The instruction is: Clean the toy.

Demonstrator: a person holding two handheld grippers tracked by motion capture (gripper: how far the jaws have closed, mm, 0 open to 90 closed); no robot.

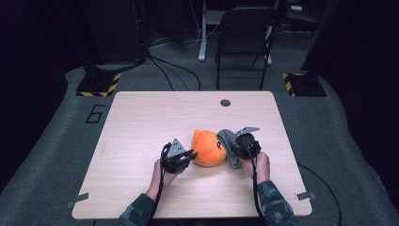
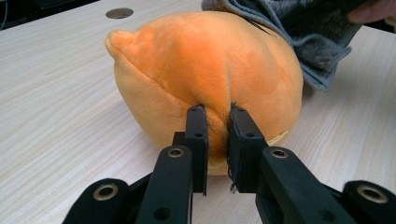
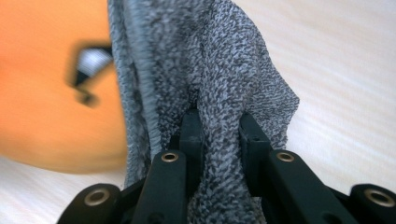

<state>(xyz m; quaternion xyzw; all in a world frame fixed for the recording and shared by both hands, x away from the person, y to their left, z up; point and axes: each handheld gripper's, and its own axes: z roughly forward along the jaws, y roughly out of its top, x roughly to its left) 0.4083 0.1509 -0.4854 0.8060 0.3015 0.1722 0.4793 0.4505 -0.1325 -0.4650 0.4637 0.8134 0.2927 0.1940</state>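
An orange plush toy (image 1: 208,148) sits near the middle of the pale wooden worktop (image 1: 141,122), with a grey knitted cloth (image 1: 226,141) draped against its right side. The left tool (image 2: 217,140) is closed on a pinch of the toy's orange fabric low on its near side, the jaws nearly together with a fold of fur between them. The right tool (image 3: 219,140) grips a bunched fold of the grey cloth, its jaws sunk into the knit, just beside the toy's printed dark marking (image 3: 88,70). Both things look light and soft: the toy should squash and give under pressure, not slide, so a pinch of loose fur, or a seam ridge like the one at its pointed top, is likely the surest hold. The cloth is limp and stretchy; it will probably sag and trail, so a hold near its stitched edge should control it best
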